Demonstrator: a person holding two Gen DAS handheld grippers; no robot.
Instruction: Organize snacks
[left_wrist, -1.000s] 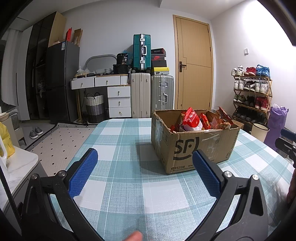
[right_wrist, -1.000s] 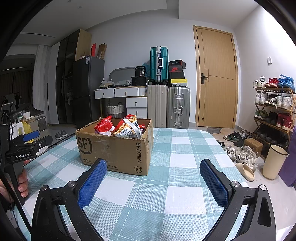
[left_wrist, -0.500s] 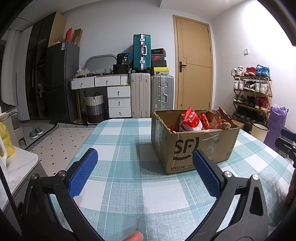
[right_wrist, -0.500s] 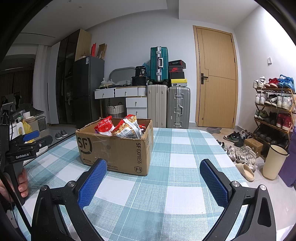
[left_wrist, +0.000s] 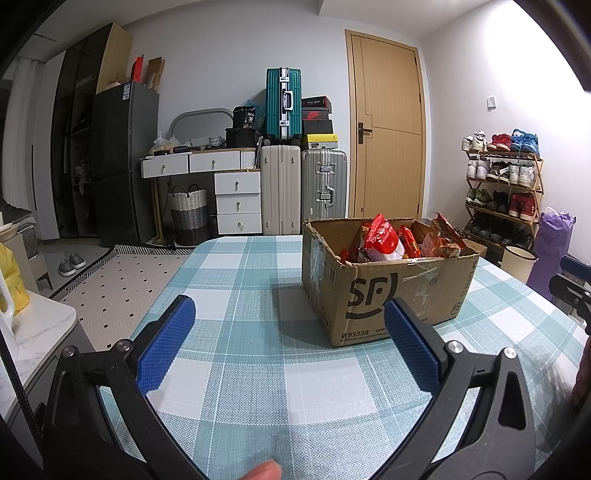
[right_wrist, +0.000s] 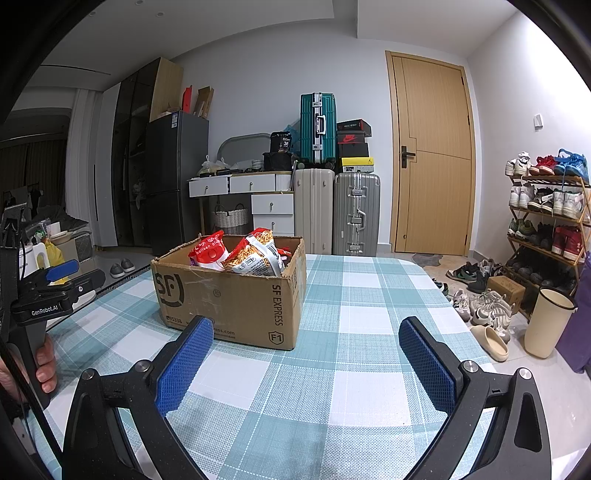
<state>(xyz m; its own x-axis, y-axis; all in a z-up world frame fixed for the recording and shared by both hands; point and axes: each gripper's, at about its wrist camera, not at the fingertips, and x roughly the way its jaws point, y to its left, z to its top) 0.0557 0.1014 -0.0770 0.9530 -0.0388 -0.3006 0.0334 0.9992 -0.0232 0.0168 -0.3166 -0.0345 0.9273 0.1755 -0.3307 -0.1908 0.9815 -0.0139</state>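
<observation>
Snacks (left_wrist: 384, 240) sit packed inside an open cardboard box (right_wrist: 236, 295) on the checked tablecloth (right_wrist: 351, 369). Nearest, the left gripper (left_wrist: 290, 332) hovers over bare cloth, jaws spread wide and empty; the box stands ahead and right of its right finger. The right gripper (right_wrist: 304, 350), likewise wide and empty, has the box ahead and left of its left finger. Both hang short of the box, touching nothing. No packet lies loose on the cloth. This fits either a box awaiting sorting or one already filled; the pictures do not settle which. Any approach should come over the rim, taking one packet by its top edge, lightly, since bags crush. Beyond stand suitcases (right_wrist: 354, 214) and a door (right_wrist: 432, 155).
</observation>
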